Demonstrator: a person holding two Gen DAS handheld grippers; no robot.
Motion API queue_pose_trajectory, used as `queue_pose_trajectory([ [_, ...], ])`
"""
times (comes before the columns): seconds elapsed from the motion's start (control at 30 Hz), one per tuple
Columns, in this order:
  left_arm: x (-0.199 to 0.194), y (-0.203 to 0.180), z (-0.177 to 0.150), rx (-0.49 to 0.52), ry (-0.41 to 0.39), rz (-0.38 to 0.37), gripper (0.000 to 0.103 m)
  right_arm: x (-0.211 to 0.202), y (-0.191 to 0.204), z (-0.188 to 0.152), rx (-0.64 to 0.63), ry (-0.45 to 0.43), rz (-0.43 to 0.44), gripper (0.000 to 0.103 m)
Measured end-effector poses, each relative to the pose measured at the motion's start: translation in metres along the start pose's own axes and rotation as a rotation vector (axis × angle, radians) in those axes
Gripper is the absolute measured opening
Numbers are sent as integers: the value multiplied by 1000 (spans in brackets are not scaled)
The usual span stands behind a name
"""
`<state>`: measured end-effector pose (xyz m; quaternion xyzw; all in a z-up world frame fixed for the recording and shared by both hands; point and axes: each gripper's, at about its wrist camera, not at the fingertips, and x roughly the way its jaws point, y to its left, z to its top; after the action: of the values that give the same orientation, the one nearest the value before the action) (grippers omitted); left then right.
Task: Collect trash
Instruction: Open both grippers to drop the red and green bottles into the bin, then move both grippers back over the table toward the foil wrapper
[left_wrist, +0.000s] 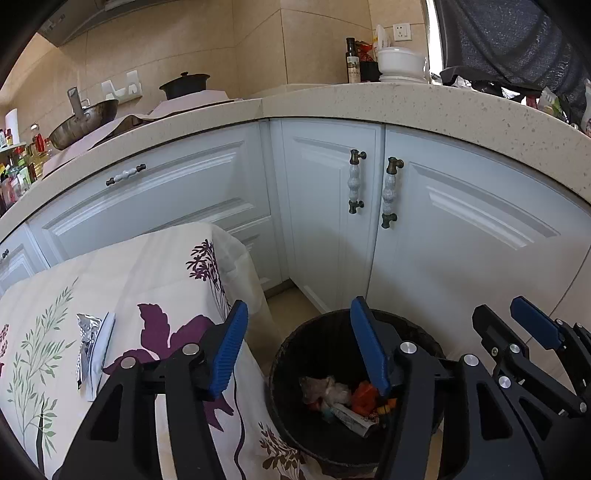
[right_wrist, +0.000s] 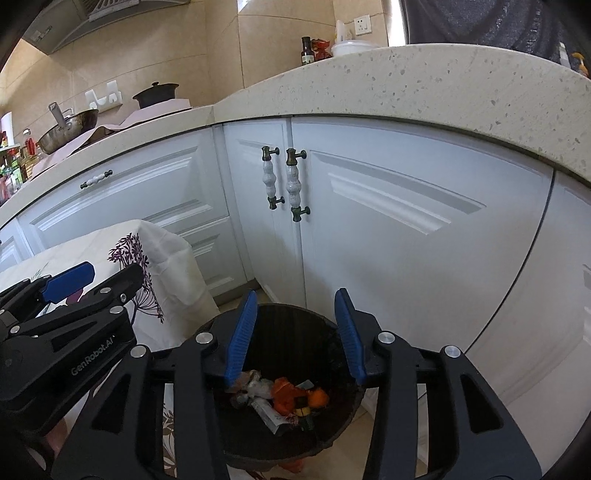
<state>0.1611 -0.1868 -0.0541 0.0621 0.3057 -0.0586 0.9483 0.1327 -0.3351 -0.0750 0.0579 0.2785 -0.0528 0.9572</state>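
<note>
I am hovering the left gripper (left_wrist: 299, 345) and right gripper (right_wrist: 295, 334), both open and empty, over the black bin (right_wrist: 295, 314), likely heading left next for the foil wrapper (left_wrist: 86, 328).

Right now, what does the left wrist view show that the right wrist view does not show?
Only the left wrist view shows a silver wrapper lying on the flowered cloth.

Only the right wrist view shows an orange fruit-like piece among the trash.

Both views show the black bin with wrappers inside, the white cabinet doors, and both grippers, the left gripper and the right gripper, open and empty.
</note>
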Motion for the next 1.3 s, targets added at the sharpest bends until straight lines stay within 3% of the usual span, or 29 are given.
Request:
queue_pose_trajectory([
  [0.4, -17, 10, 5, -15, -15, -10, 65, -21, 2, 11, 16, -16, -20, 50],
  [0.63, -35, 36, 1, -29, -15, 4, 68, -33, 17, 13, 31, -9, 5, 51],
  [0.83, -50, 79, -9, -52, -5, 58, 69, -40, 47, 12, 16, 5, 60, 52],
  [1.3, -68, 195, -41, -156, 53, 229, 71, -42, 162, 7, -118, 55, 228, 52],
])
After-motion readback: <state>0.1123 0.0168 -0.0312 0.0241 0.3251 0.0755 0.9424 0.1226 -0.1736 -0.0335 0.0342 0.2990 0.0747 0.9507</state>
